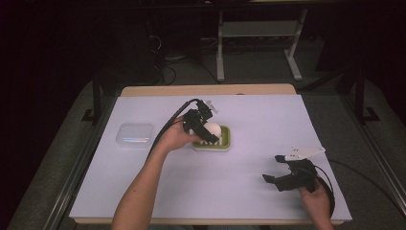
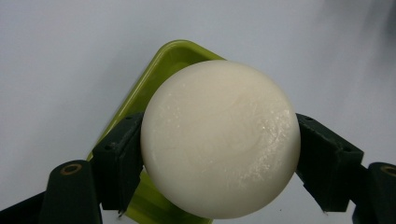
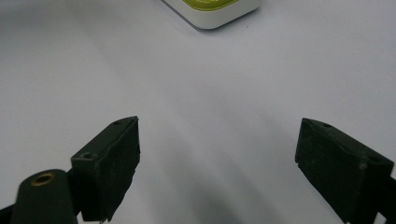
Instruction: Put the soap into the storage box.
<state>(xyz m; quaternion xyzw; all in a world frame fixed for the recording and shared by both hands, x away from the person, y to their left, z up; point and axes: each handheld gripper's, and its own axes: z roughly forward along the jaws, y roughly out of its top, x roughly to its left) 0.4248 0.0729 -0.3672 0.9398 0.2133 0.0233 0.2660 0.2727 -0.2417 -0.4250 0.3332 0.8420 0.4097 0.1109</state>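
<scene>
Nearest the high camera, at about 5 o'clock on the table (image 1: pixel 239 191), the right claw (image 1: pixel 276 169) is seen held low by the person's right hand (image 1: pixel 317 197), with a grey three-cornered plate on top. Its jaws are spread wide and nothing is held between them; in the right gripper view, bare white table surface is seen between the right claw (image 3: pixel 217 163) pads, and a corner of the green dish (image 3: pixel 212 9) is caught at 12 o'clock.

Near the table's centre, slightly toward 11 o'clock, the left claw (image 1: pixel 209 132) is held by the left hand (image 1: pixel 176 138) over the green dish (image 1: pixel 225 143), which has a white base. A round white soap bar (image 1: pixel 212 129) is gripped by it. In the left gripper view, the soap bar (image 2: pixel 219 137) is seen pressed on both sides by the black pads of the left claw (image 2: pixel 219 158), with the green dish (image 2: pixel 154 84) lying behind and beneath it. Whether the soap touches the dish cannot be told.

At 9 o'clock from the dish, well apart from it, a clear plastic lid (image 1: pixel 134 135) is seen lying flat on the table.
</scene>
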